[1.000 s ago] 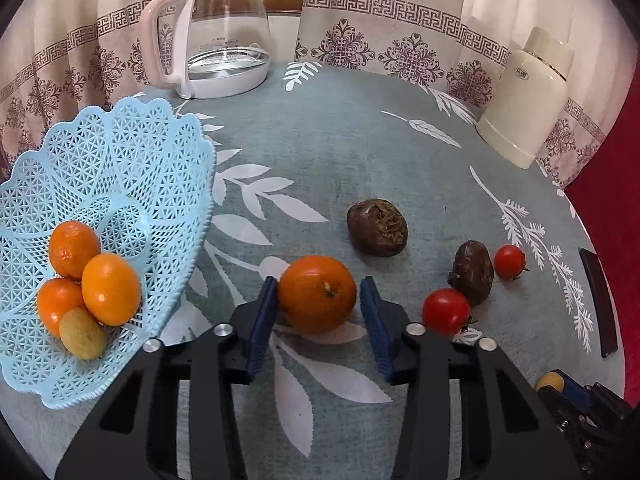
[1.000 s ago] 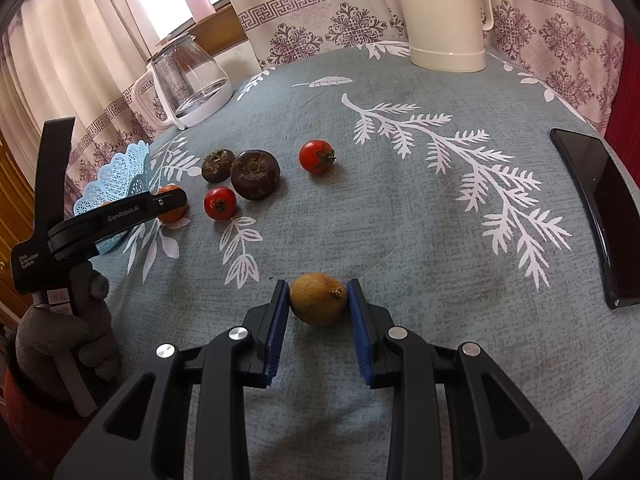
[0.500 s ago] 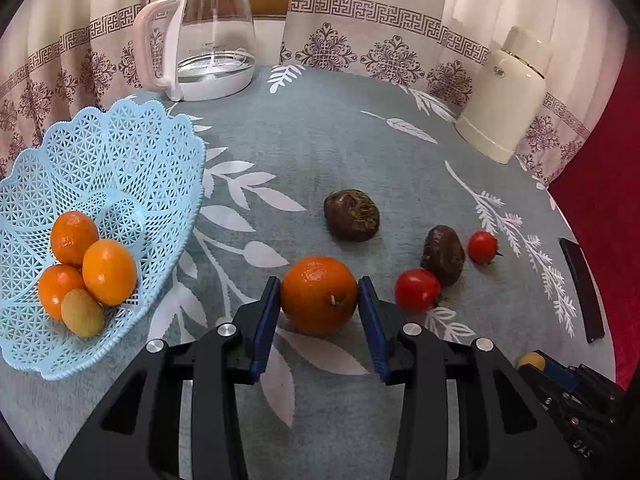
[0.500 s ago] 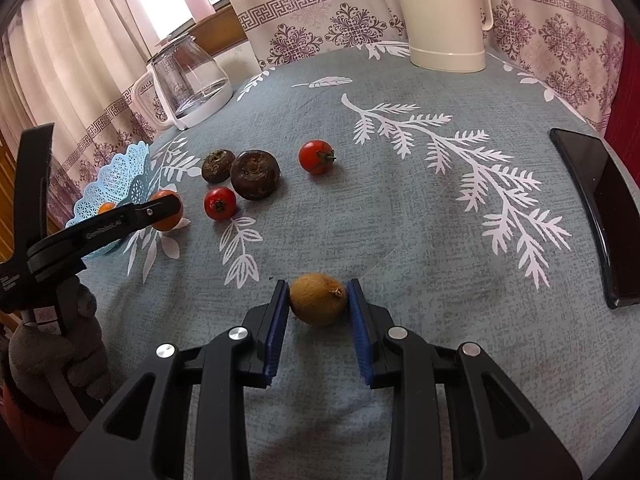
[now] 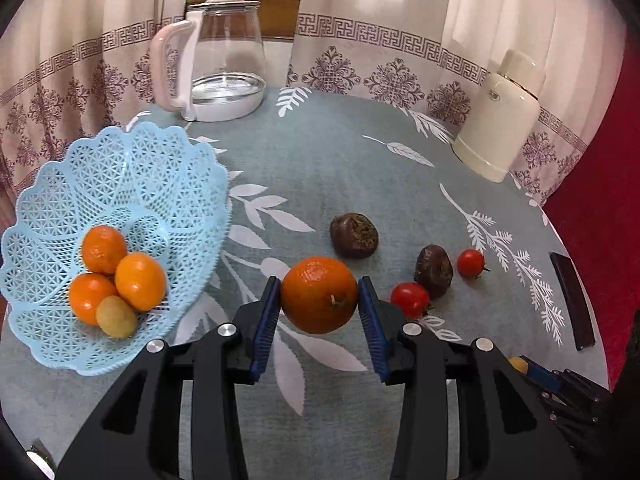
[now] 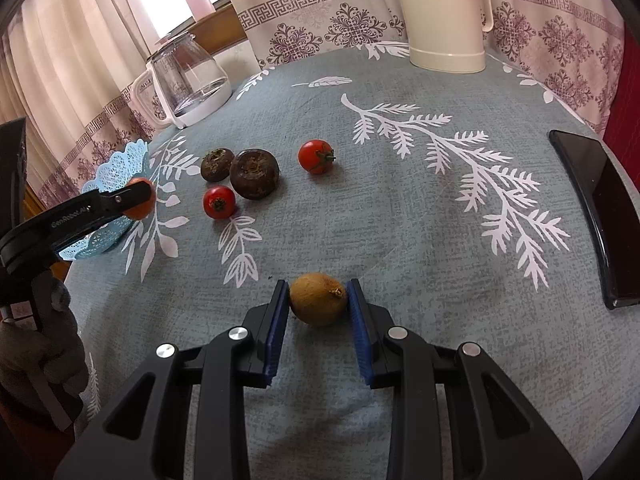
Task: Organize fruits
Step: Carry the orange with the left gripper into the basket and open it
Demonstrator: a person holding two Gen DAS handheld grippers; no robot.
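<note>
1. The left tongs (image 5: 319, 307) are gripping the orange (image 5: 319, 294), lifted off the worktop (image 5: 340, 168).
2. The blue basket (image 5: 120, 184) is lying to their left, near.
3. The right tongs (image 6: 318, 312) are pinching a brown fruit (image 6: 318, 299), well apart from it.

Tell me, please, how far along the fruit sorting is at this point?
Done: three oranges and one small yellow-brown fruit lie in the blue basket. In hand: the left gripper clamps an orange; the right gripper brackets a brown fruit. Left: two tomatoes and two dark fruits on the table.
</note>
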